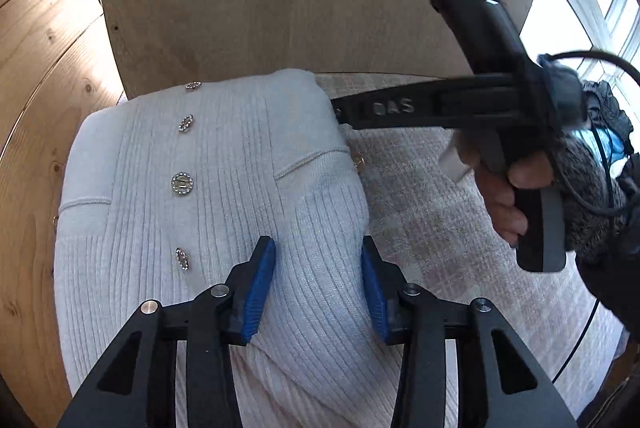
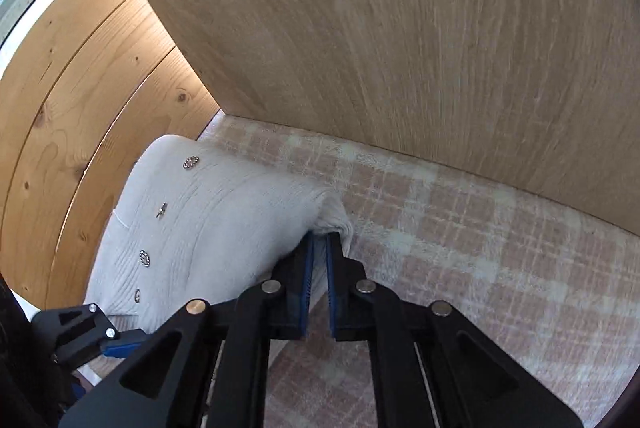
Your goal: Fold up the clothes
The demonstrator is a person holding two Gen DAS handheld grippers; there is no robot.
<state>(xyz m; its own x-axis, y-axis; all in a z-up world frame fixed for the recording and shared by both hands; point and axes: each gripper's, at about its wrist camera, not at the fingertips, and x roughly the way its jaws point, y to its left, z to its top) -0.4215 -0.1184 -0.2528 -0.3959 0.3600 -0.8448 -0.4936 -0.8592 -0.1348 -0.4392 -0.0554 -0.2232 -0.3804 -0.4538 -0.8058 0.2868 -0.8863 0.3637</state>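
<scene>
- The wooden floor (image 1: 36, 131) fills the nine o'clock side of both wrist views, its planks running under the edge of the bedding.
- The grey ribbed cardigan (image 1: 208, 187) lies folded on the pink checked blanket (image 2: 460, 240), at about ten o'clock from the right claw, with a row of sparkly buttons (image 1: 182, 183) down its front.
- The left gripper (image 1: 318, 288) sits over the near edge of the cardigan at six o'clock in its own view; its blue pads stand partly open with a hump of knit between them, and I cannot tell whether they press on it.
- The pale wooden board (image 2: 440, 27) rises at twelve o'clock behind the blanket.
- The right gripper (image 2: 319, 256) is pinched nearly closed on the cardigan's far corner.
- A hand (image 1: 504, 203) grips its handle at three o'clock in the left view.
</scene>
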